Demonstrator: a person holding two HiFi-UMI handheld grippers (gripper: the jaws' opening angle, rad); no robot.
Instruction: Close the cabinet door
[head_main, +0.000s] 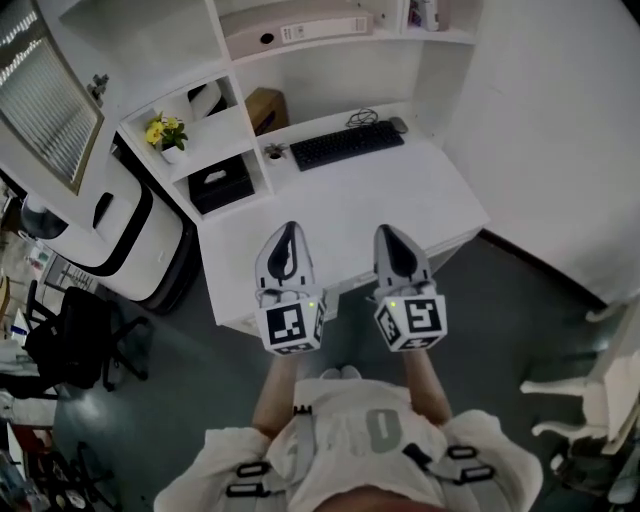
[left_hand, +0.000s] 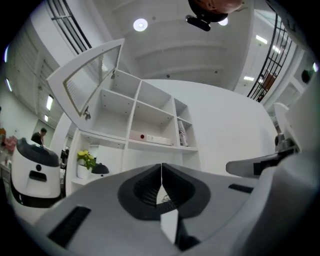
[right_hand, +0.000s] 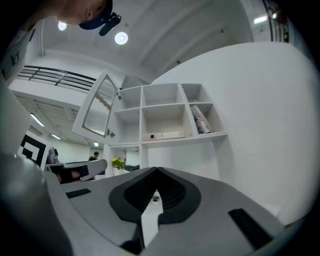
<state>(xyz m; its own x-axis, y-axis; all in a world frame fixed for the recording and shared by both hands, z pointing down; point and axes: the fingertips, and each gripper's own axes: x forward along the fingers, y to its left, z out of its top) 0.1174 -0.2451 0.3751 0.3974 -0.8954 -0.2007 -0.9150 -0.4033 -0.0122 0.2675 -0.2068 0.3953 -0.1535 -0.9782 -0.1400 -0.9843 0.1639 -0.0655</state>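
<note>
The white cabinet door (head_main: 42, 100), framed round a ribbed glass pane, stands swung open at the upper left of the wall shelving. It shows as well in the left gripper view (left_hand: 90, 75) and in the right gripper view (right_hand: 99, 107), hinged on the unit's left side with a small latch on its edge. Both grippers hover side by side over the near part of the white desk (head_main: 440, 190), well short of the door. My left gripper (head_main: 288, 235) (left_hand: 161, 167) is shut and empty. My right gripper (head_main: 393, 238) (right_hand: 156, 172) is shut too, holding nothing.
A black keyboard (head_main: 345, 143) and a mouse (head_main: 398, 124) lie at the desk's back. Yellow flowers (head_main: 165, 132) and a black box (head_main: 222, 182) fill the left cubbies; a binder (head_main: 300, 32) lies higher. A white rounded machine (head_main: 120, 225) and a black chair (head_main: 80, 335) stand left.
</note>
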